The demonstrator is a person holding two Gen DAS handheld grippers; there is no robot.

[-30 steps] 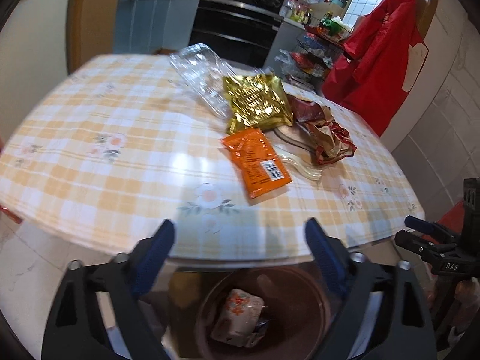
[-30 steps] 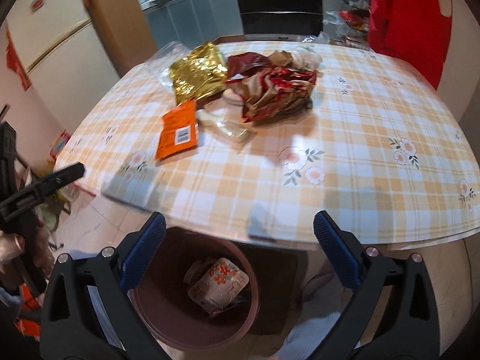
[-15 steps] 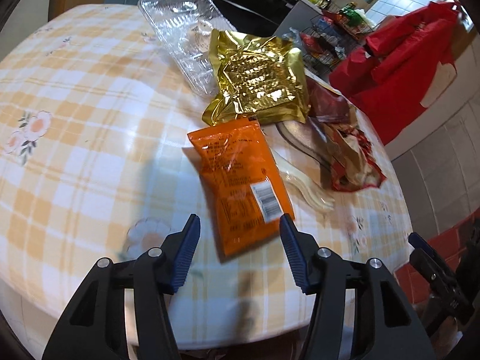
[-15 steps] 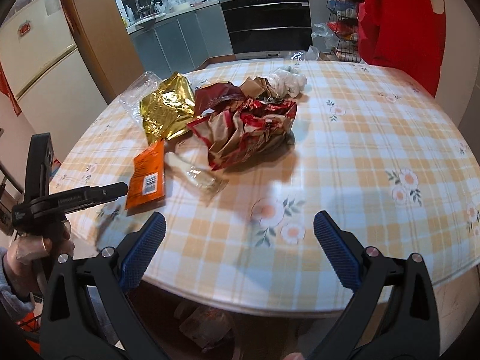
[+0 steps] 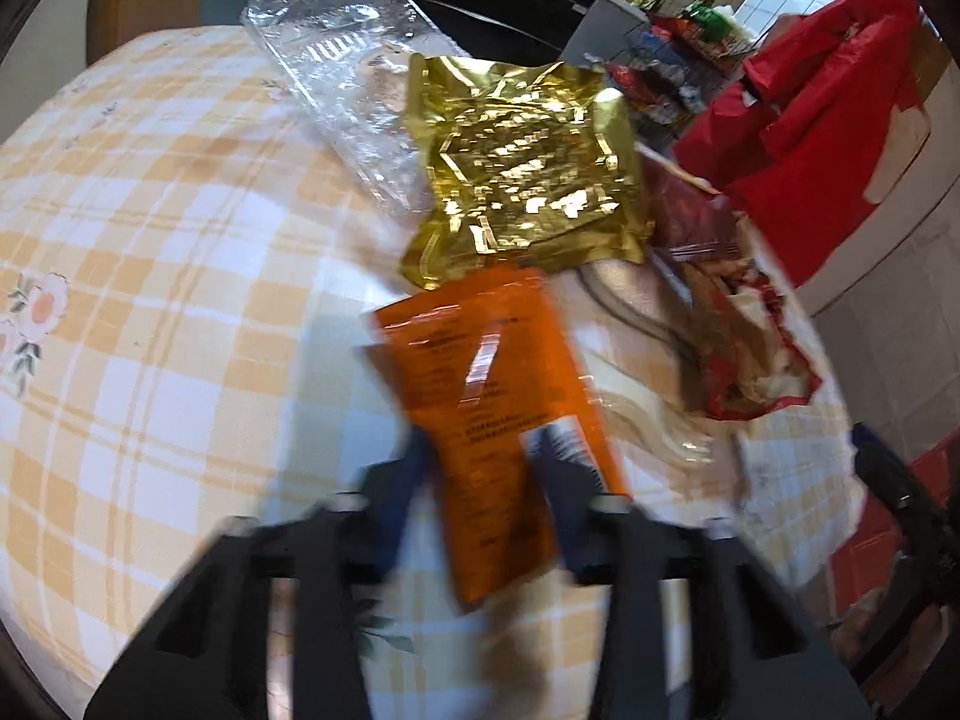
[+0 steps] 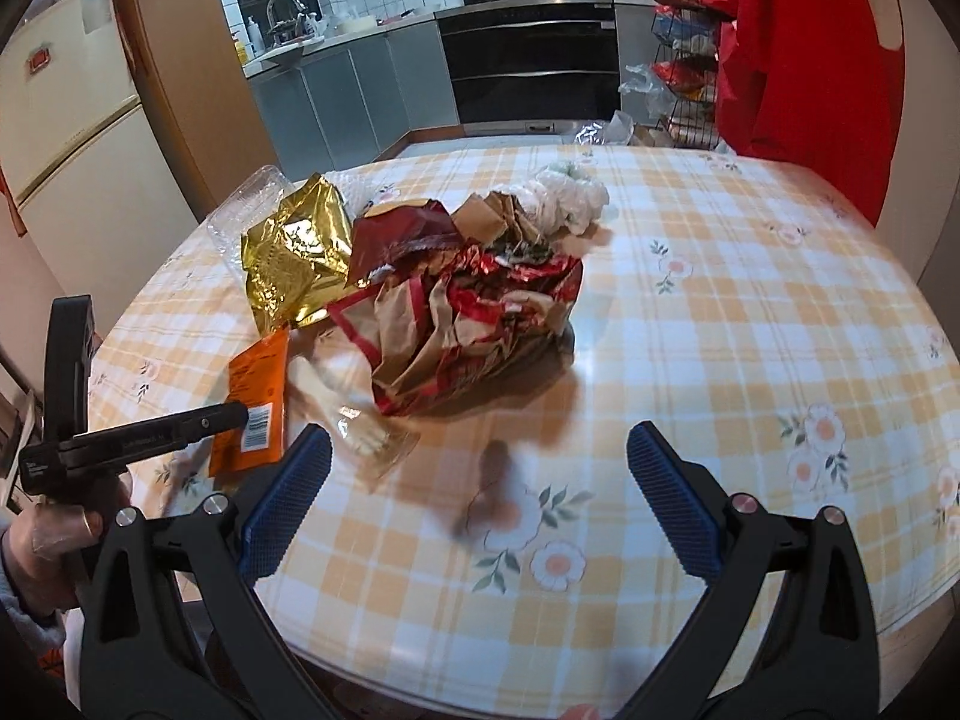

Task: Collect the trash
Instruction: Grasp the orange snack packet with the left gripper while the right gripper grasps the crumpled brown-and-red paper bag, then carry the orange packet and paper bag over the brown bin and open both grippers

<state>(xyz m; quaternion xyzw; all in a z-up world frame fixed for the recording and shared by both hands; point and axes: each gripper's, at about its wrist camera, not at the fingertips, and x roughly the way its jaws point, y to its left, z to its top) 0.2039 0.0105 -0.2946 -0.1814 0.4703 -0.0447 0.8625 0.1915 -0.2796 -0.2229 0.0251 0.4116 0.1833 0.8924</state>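
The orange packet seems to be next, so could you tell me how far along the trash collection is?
Done: nothing in these views shows trash already collected. In hand: the left gripper straddles the orange packet, but blur hides whether it grips. Left: the gold foil bag, clear plastic tray, crumpled red and brown wrappers and white tissue wad lie on the table. The right gripper is open.

Indoor lighting, moderately bright, overhead. Left wrist view: heavy motion blur, worst on the left gripper [image 5: 480,456]; glare on the gold foil pouch [image 5: 528,168]. Right wrist view: mostly sharp, slight near-left smear. Fisheye bending and dark corners in both. Soft shadow beside the crumpled wrappers [image 6: 480,318].
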